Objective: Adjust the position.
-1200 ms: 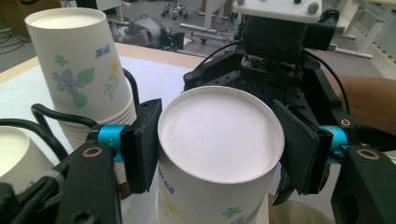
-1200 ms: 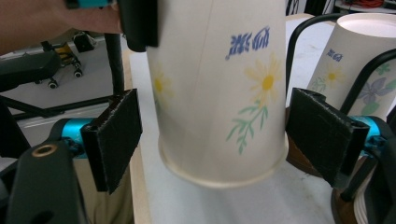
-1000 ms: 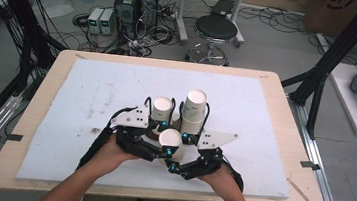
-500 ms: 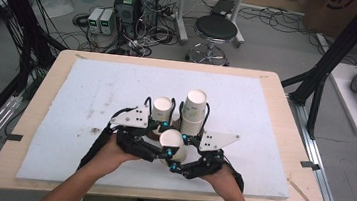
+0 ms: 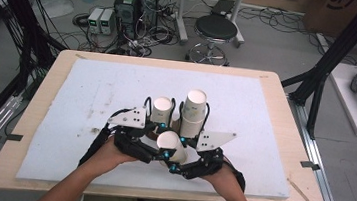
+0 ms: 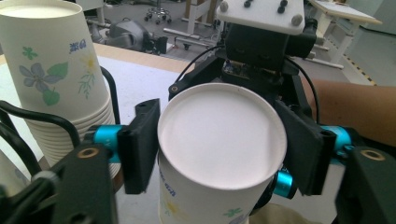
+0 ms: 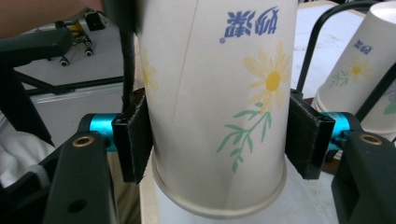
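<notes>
A white paper cup with a flower print is held upside down just above the mat, between both grippers. My right gripper has just been closing, and its pads now press on the cup's wall near the rim. My left gripper has just been opening. Its pads flank the cup's flat base without squeezing it. In the high view the left gripper comes at the cup from the left and the right gripper from the near right.
Two stacks of upside-down paper cups stand just behind the grippers, a shorter one and a taller one. The taller stack is close beside the left jaw. A white foam mat covers the wooden table.
Both hands stay where they were. The right gripper's jaws have drawn in onto the cup. The left gripper's jaws have eased apart from it.
</notes>
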`<state>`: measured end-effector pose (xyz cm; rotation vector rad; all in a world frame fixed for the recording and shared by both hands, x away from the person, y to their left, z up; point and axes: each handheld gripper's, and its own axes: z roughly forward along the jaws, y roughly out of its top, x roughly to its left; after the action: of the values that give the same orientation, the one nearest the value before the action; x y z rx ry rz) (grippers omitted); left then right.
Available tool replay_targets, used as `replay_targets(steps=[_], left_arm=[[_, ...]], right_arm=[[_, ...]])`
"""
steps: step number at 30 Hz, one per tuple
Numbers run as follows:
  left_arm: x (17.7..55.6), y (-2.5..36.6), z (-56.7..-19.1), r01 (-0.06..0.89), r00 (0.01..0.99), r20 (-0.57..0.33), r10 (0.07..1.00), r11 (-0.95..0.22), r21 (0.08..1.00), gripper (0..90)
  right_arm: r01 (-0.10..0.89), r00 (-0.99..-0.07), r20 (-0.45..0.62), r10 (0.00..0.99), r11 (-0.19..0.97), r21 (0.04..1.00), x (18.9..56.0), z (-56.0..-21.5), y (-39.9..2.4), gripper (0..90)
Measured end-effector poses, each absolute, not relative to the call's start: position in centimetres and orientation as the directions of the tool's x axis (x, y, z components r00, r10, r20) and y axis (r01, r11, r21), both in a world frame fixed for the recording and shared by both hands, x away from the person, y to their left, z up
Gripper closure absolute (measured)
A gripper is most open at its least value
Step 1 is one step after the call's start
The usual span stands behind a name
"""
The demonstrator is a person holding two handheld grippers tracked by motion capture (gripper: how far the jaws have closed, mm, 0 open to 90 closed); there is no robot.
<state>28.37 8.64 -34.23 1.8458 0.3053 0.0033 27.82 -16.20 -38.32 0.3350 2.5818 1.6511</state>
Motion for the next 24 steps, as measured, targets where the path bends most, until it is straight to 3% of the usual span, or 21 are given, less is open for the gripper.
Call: replay_targets(steps=[2,5,24], left_arm=[[28.5,8.7,-34.3,0.219,0.964,-0.166,0.207,-0.264,0.939,18.9],[28.5,8.9,-34.3,0.213,0.966,-0.163,0.203,-0.259,0.942,16.3],[28.6,10.6,-34.3,0.199,0.974,-0.146,0.171,-0.346,0.917,16.7]], right_arm=[[0.146,-0.976,0.065,0.206,0.409,0.901,27.8,-38.0,-16.2,34.3],[0.141,-0.978,0.062,0.198,0.419,0.897,27.7,-37.7,-16.2,34.4],[0.099,-0.989,0.004,0.151,0.633,0.768,28.5,-34.9,-16.1,34.0]])
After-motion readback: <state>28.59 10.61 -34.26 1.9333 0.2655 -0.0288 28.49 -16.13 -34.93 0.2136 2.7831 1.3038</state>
